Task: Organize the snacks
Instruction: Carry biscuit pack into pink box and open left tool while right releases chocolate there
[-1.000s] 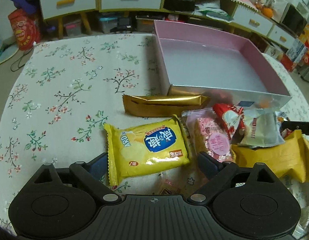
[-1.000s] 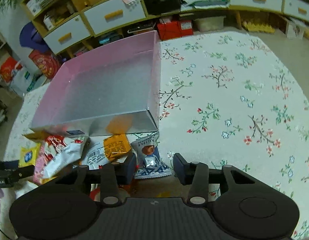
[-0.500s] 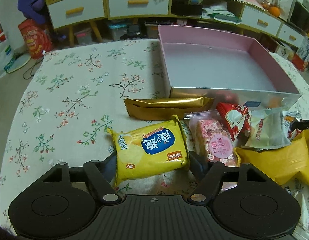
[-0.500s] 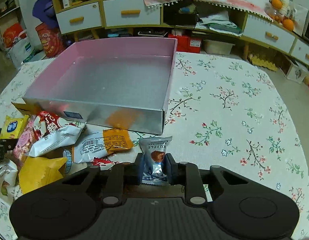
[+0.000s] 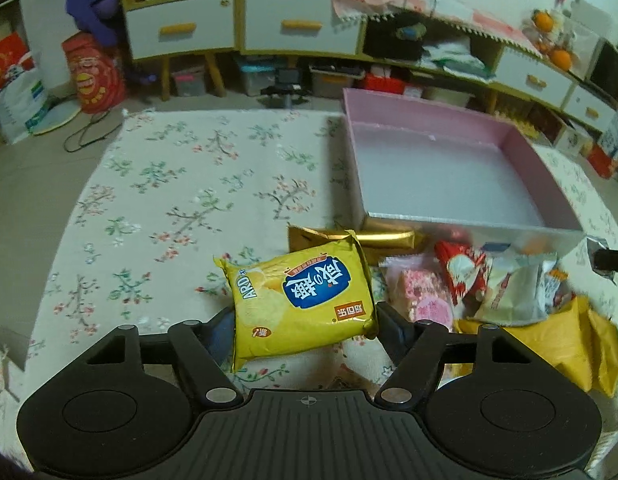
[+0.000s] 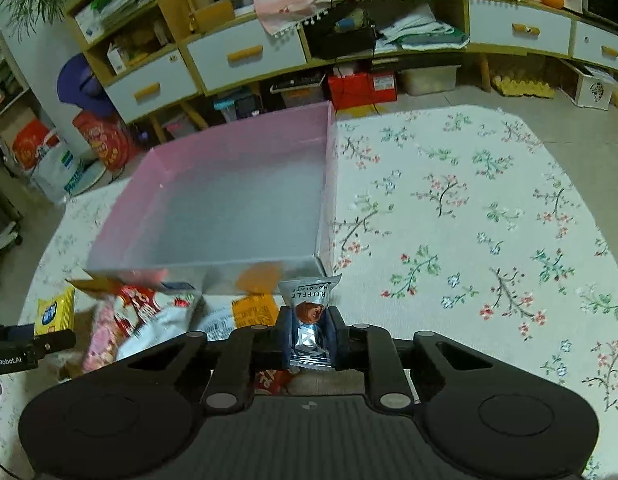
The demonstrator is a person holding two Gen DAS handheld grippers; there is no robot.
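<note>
The left tongs (image 5: 305, 320) are closed on a yellow chip packet (image 5: 303, 298) with a blue oval label, one finger pressed to each side edge — the packet is lifted clear of the floral tablecloth (image 5: 181, 200) that covers the surface, its far corner tilted up toward the box. Just beyond it a gold bar wrapper (image 5: 383, 239) lies flat against the near wall of the pink box (image 5: 547, 182), whose grey floor is bare. To the right of the packet sits the loose heap: a pink nougat sweet in clear wrap (image 5: 423, 298), a red-and-white wrapper (image 5: 459, 268), a white pouch (image 5: 513, 292) leaning over it, and a larger yellow bag (image 5: 557, 344) nearest the camera.

The right tongs (image 6: 311, 330) grip a silver truffle chocolate sachet (image 6: 310, 320) upright between their fingers, its printed top edge standing above the fingertips (image 6: 336, 330) — it hangs just before the box's near right corner, in front of the silver outer wall (image 6: 245, 276). Left of it on the cloth lie an orange-and-white packet (image 6: 245, 312) and the red-and-white wrapper (image 6: 149, 300). At the far left edge the other tongs' black finger shows, with the yellow packet just beyond it.
</note>
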